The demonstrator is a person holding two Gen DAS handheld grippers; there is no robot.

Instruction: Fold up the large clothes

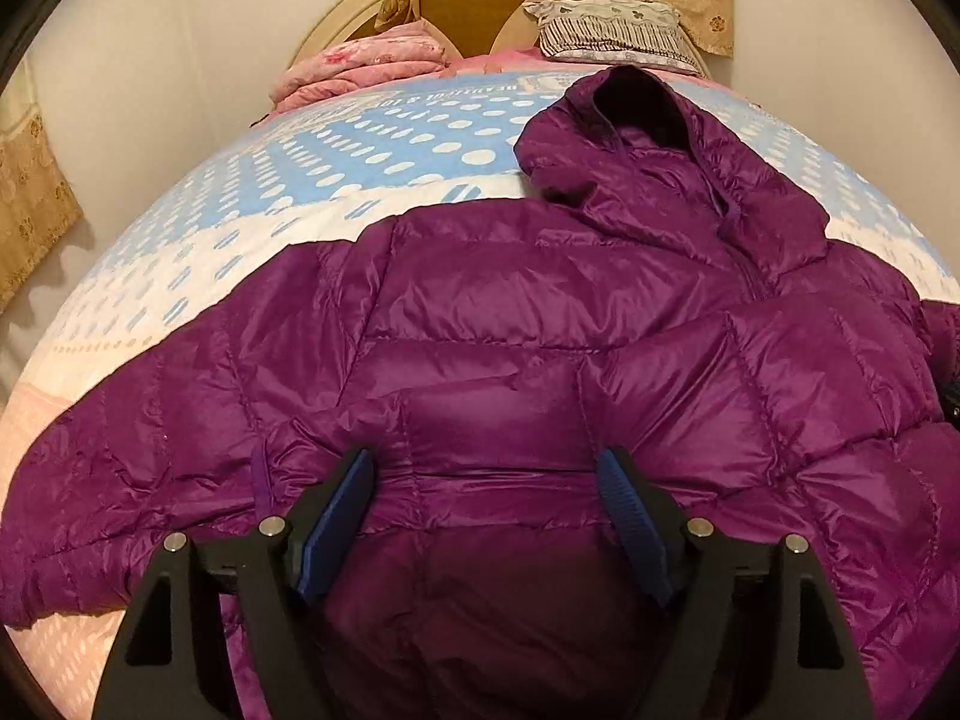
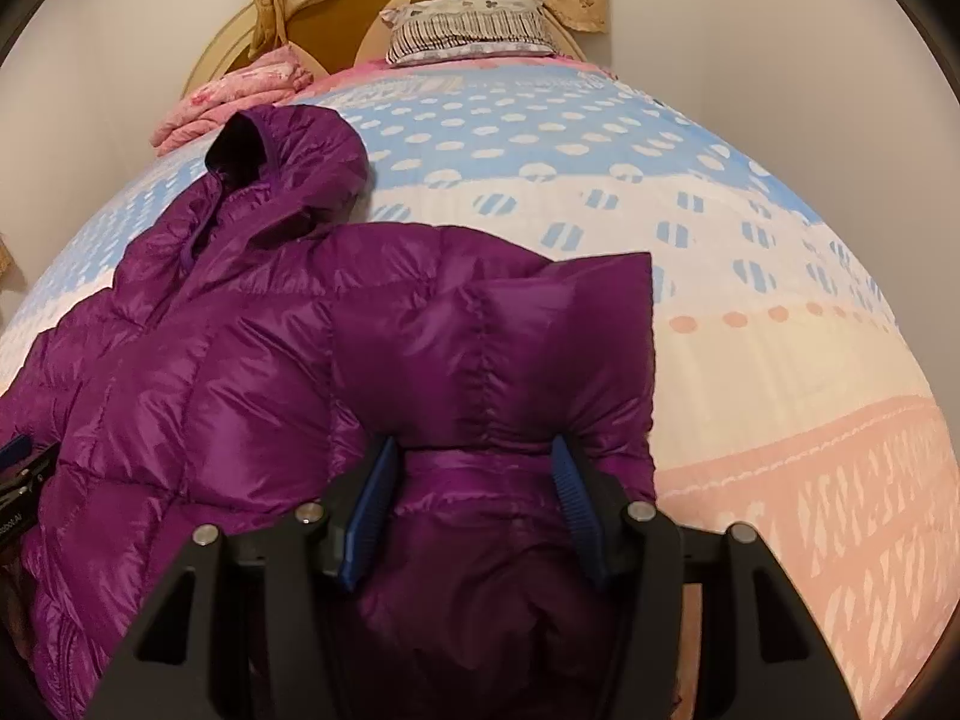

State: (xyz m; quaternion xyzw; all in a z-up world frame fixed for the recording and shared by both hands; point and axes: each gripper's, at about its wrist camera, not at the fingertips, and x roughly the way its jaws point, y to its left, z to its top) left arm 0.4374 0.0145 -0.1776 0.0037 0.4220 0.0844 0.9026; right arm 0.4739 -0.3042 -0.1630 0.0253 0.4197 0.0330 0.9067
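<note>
A purple hooded down jacket [image 1: 540, 324] lies spread on the bed, hood [image 1: 636, 114] toward the headboard. My left gripper [image 1: 486, 468] is open, its blue pads [image 1: 339, 516] wide apart just above the jacket's body. In the right wrist view the jacket [image 2: 240, 360] fills the left side. My right gripper [image 2: 474, 456] has its blue pads [image 2: 372, 498] on either side of a bunched sleeve [image 2: 540, 360], whose cuff end stands up beyond the fingers. The left gripper's edge [image 2: 24, 468] shows at the far left.
The bed has a blue, white and pink dotted cover [image 2: 720, 300]. A folded pink blanket [image 1: 360, 69] and a patterned pillow [image 1: 612, 33] lie by the round headboard [image 1: 462, 12]. White walls flank the bed; a beige curtain [image 1: 30, 210] hangs left.
</note>
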